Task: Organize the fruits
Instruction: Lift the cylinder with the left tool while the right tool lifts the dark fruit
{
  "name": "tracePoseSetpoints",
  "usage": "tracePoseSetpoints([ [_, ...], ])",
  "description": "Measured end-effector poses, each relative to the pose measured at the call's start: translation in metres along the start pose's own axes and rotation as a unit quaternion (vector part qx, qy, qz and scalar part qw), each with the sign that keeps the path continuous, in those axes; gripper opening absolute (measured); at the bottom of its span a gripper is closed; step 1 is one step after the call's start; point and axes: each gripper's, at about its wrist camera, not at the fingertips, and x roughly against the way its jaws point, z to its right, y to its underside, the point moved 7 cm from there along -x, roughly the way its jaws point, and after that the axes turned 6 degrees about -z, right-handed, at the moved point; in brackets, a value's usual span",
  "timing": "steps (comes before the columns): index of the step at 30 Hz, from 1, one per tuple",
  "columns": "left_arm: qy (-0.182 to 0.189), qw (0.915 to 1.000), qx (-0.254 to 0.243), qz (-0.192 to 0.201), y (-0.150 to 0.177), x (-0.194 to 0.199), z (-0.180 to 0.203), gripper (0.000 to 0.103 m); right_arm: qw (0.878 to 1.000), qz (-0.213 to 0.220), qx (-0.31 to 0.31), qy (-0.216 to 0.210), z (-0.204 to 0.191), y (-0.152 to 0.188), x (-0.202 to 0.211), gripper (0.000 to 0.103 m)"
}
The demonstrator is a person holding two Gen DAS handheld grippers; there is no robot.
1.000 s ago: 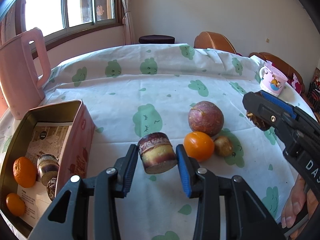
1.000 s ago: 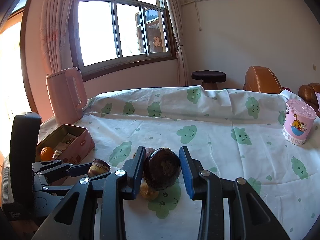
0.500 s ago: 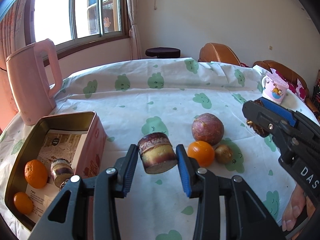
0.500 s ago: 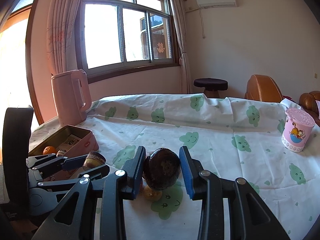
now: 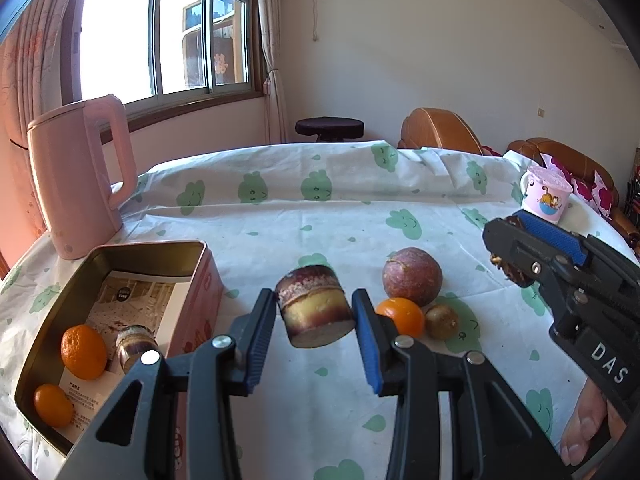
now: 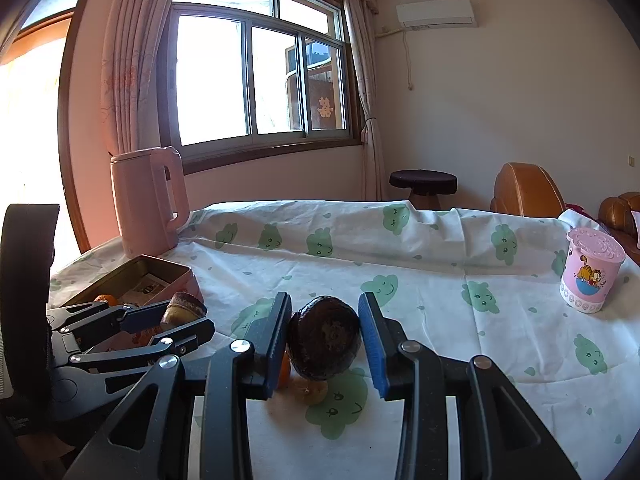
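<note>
At far left, tin (image 5: 100, 256) w/ two oranges (image 5: 83, 351) inside. Mid-frame, left gripper (image 5: 316, 320) clamped on sugarcane chunk (image 5: 314, 306), held above tablecloth (image 5: 320, 216). Further rt, right gripper (image 6: 325, 336) pinched round dark fruit (image 6: 324, 338), also off table.

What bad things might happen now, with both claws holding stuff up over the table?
1. The left claw grips the sugarcane chunk only by its round sides, so it may slip and fall.
2. The tin box already holds two oranges and another chunk, so dropping one in might knock them.
3. The right claw carries a dark fruit close by; the claws might bump.
</note>
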Motion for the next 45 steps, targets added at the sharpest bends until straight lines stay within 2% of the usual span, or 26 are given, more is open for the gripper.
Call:
tracePoseSetpoints([
  [14, -0.012, 0.9991, -0.006, 0.041, -0.004, 0.016, 0.001, 0.041, 1.0, 0.016, 0.004, 0.001, -0.002, 0.0, 0.01, 0.037],
  [45, -0.036, 0.9947, -0.005, 0.096, -0.004, 0.039, 0.0, 0.041, 0.999, 0.048, 0.016, 0.008, -0.008, -0.001, 0.026, 0.037],
])
